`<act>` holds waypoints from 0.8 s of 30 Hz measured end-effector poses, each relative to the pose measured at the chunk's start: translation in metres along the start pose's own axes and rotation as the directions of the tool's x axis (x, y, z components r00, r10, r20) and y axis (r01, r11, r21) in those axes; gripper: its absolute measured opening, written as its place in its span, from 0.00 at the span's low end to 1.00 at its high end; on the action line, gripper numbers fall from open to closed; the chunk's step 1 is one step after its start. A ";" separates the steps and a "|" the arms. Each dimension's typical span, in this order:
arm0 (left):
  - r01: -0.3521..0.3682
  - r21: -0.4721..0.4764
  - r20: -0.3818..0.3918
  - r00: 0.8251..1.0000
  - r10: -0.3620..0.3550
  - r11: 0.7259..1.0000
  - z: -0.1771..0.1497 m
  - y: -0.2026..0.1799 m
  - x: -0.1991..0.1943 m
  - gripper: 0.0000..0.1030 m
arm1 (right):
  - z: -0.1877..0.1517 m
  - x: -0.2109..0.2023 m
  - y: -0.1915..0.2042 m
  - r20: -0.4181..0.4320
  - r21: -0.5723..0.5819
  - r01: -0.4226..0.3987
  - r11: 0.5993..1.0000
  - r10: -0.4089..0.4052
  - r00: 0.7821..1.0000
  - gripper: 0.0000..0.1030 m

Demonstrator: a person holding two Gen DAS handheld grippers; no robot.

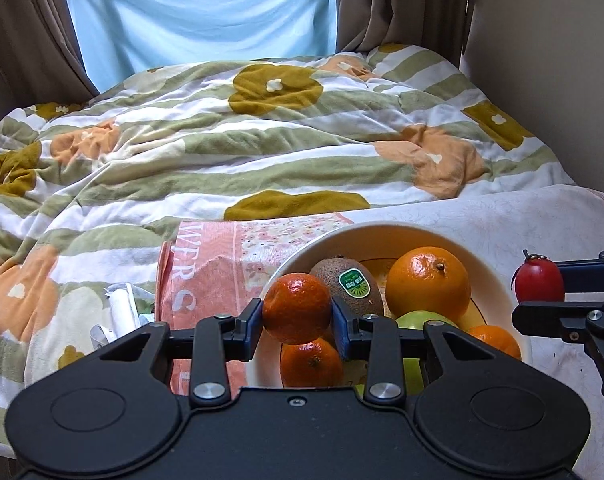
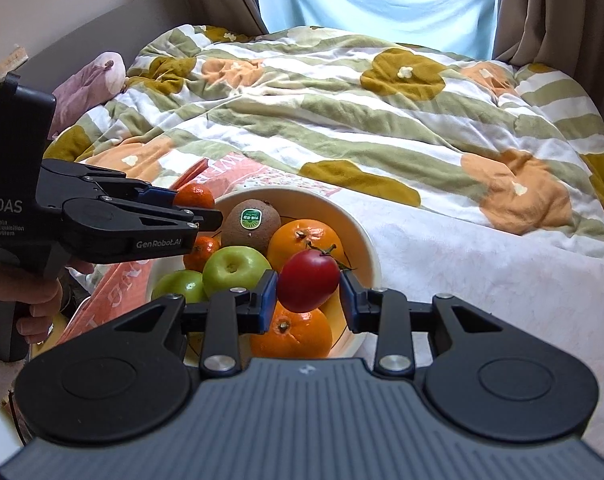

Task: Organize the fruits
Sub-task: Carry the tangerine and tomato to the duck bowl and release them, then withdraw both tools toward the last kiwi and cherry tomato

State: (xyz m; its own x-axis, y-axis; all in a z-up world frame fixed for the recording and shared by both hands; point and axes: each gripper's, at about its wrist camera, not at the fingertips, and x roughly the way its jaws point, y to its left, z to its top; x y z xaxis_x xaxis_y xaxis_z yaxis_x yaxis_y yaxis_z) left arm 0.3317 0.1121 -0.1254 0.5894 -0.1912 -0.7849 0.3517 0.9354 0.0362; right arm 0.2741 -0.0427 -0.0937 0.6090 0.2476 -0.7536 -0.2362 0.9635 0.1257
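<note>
A cream bowl point(image 1: 498, 280) point(image 2: 366, 240) sits on a white cloth on the bed. It holds a kiwi with a green sticker point(image 1: 352, 284) point(image 2: 250, 220), a large orange point(image 1: 428, 282) point(image 2: 306, 240), two green apples point(image 2: 235, 270), and small mandarins point(image 1: 312, 362). My left gripper point(image 1: 297, 314) point(image 2: 197, 208) is shut on a mandarin point(image 1: 297, 307) point(image 2: 193, 197) above the bowl's left side. My right gripper point(image 2: 308, 292) point(image 1: 538, 294) is shut on a red tomato point(image 2: 308, 280) point(image 1: 538, 282) above the bowl's near right side.
A pink floral towel point(image 1: 221, 268) point(image 2: 113, 288) lies left of the bowl. A flower-patterned duvet point(image 1: 261, 140) covers the bed behind. Crumpled wrappers point(image 1: 117, 316) lie left of the towel. Brown curtains point(image 1: 402, 4) frame the window. A pink plush point(image 2: 89, 84) rests at the headboard.
</note>
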 end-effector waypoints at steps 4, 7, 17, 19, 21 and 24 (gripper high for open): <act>0.008 -0.012 0.011 1.000 -0.007 1.000 0.001 0.002 -0.002 0.91 | -0.001 0.002 0.000 -0.003 0.012 0.003 1.000 -0.003 1.000 0.47; 0.020 -0.023 0.050 0.999 -0.019 1.000 0.002 0.003 -0.013 0.95 | -0.001 0.001 0.000 -0.004 0.011 0.004 1.000 -0.004 1.000 0.47; -0.009 -0.060 0.061 0.998 0.012 0.998 -0.003 -0.001 -0.051 0.95 | -0.002 -0.001 -0.006 -0.016 -0.004 0.000 1.000 0.000 1.000 0.47; -0.015 -0.073 0.066 0.998 0.020 0.997 -0.005 -0.004 -0.058 0.95 | -0.002 0.002 -0.008 -0.024 -0.015 0.008 1.000 -0.008 1.000 0.47; -0.019 -0.080 0.067 0.997 0.024 0.997 -0.007 -0.005 -0.062 0.95 | -0.002 0.006 -0.012 -0.031 -0.017 0.009 1.000 -0.010 0.999 0.47; -0.028 -0.089 0.061 0.998 0.034 0.996 -0.011 -0.006 -0.062 0.95 | -0.003 0.018 -0.017 -0.042 -0.018 0.009 1.000 -0.010 0.999 0.47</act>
State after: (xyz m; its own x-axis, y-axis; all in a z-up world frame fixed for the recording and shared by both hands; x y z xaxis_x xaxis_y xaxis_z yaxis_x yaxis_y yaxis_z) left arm 0.2851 0.1215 -0.0837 0.6440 -0.1770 -0.7443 0.2683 0.9633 0.0031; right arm 0.2872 -0.0546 -0.1113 0.5792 0.2334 -0.7811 -0.2444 0.9638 0.1068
